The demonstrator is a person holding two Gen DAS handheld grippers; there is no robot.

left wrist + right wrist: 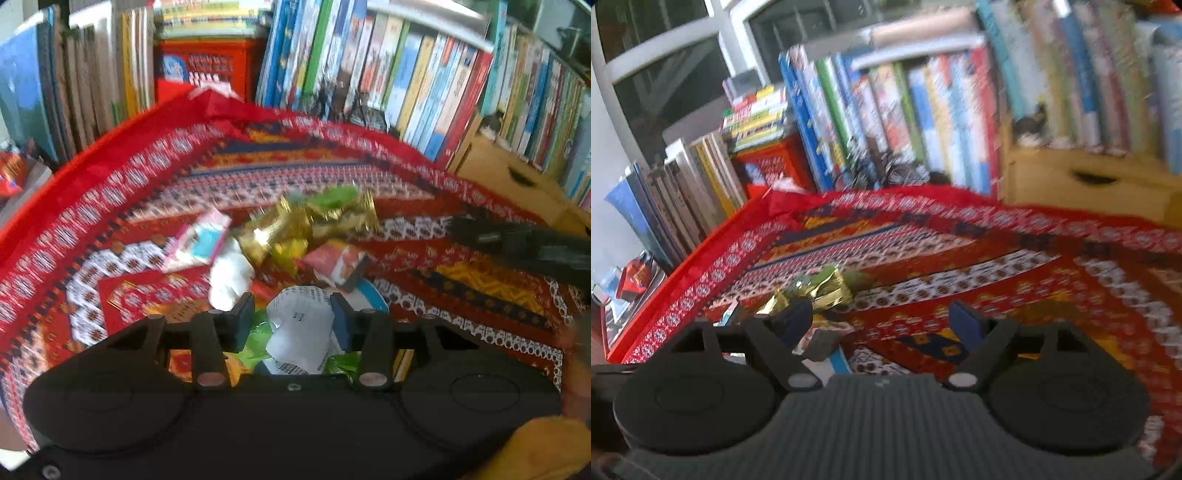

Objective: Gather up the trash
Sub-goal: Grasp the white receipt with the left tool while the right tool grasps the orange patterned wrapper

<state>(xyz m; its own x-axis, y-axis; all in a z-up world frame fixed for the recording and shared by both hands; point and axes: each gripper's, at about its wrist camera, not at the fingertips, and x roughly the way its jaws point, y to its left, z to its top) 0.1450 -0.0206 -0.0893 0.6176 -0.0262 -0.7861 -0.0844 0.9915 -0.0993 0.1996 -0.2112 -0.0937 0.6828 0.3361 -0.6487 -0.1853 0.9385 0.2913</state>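
Note:
A pile of trash lies on a red patterned cloth (pixel 147 184). It holds gold foil wrappers (pixel 295 225), a green wrapper (pixel 336 194), a pink and blue packet (pixel 201 240), a white tissue ball (pixel 231 277) and a red and white packet (pixel 340 264). My left gripper (pixel 291 317) sits at the pile's near edge, shut on a crumpled white printed wrapper (pixel 299 325), with green foil under it. My right gripper (pixel 881 321) is open over bare cloth, and the gold foil wrappers (pixel 827 288) lie just beyond its left finger. One dark finger of it (pixel 517 243) shows at the right of the left wrist view.
Rows of upright books (pixel 406 74) wall in the far side of the cloth. A red crate (pixel 210 66) stands behind the middle and a wooden box (pixel 1082 184) at the back right. A red envelope (pixel 147 295) lies flat left of the pile. A yellow sleeve (pixel 535 443) shows at bottom right.

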